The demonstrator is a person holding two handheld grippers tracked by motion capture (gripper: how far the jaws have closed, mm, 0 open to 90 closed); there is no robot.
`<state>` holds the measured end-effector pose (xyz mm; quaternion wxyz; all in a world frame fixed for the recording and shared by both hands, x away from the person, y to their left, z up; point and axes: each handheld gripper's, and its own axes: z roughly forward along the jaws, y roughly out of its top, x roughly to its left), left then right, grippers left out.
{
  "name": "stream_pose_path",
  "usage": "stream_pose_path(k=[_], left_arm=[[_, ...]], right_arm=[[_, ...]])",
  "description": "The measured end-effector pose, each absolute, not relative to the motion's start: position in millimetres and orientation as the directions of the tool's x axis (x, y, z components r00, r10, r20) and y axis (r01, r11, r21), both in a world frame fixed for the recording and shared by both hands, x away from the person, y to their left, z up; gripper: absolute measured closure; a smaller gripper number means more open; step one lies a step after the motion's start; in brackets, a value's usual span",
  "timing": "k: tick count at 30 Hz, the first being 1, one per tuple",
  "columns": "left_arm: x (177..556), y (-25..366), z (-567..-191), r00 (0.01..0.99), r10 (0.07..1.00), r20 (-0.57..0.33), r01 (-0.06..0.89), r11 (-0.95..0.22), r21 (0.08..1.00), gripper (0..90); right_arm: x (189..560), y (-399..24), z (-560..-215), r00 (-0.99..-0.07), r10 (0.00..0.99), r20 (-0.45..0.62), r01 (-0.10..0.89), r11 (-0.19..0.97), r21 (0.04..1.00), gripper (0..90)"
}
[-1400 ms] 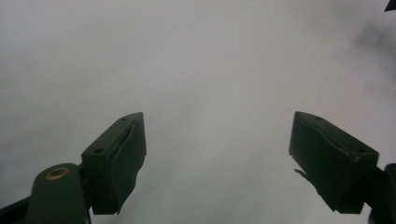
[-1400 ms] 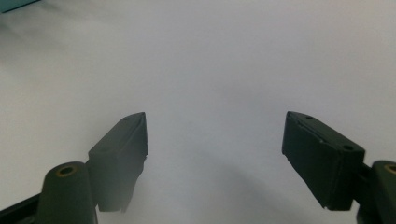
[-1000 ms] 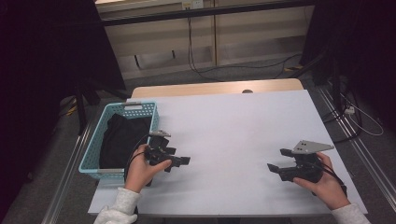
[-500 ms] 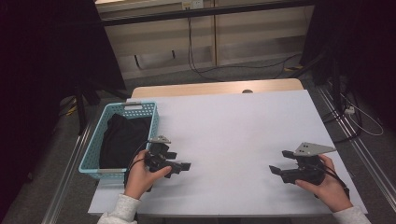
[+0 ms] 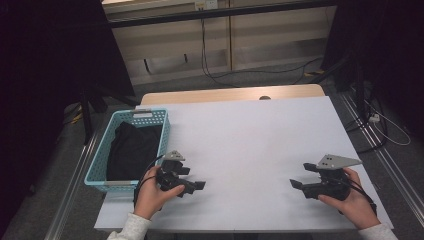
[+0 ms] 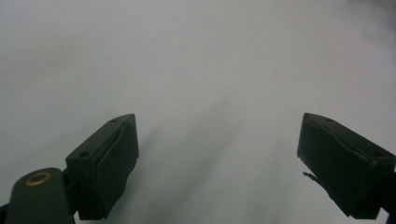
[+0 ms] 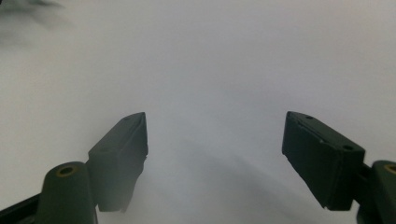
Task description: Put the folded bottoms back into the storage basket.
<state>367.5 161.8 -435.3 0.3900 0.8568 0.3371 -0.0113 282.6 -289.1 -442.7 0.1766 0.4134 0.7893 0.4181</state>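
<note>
My left gripper (image 5: 196,186) rests low over the white table (image 5: 250,140), just right of a light blue basket (image 5: 136,115) that holds a black cloth (image 5: 131,150). Its jaws point right toward the table's middle. In the left gripper view the left gripper (image 6: 218,140) stands open; its jaws have just been opening and only bare table lies between them. My right gripper (image 5: 296,184) sits near the table's front right, pointing left. The right gripper (image 7: 215,137) is open too, with nothing between its pads.
The basket stands at the table's left edge. A wooden strip (image 5: 230,94) runs along the far edge. Cables (image 5: 380,125) and dark stands lie on the floor beyond and to the right.
The left hand has drawn a little toward the table's near edge beside the basket. The right hand has kept still.
</note>
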Motion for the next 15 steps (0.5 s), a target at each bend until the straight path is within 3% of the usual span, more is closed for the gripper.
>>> stream_pose_path(k=[15], left_arm=[[363.3, 162.5, -438.7, 0.780, 0.562, -0.275, 0.577, -0.477, 0.663, 11.8]], right_arm=[[279.6, -289.6, -446.3, -0.598, 0.799, 0.063, 0.512, 0.320, 0.797, 22.0]])
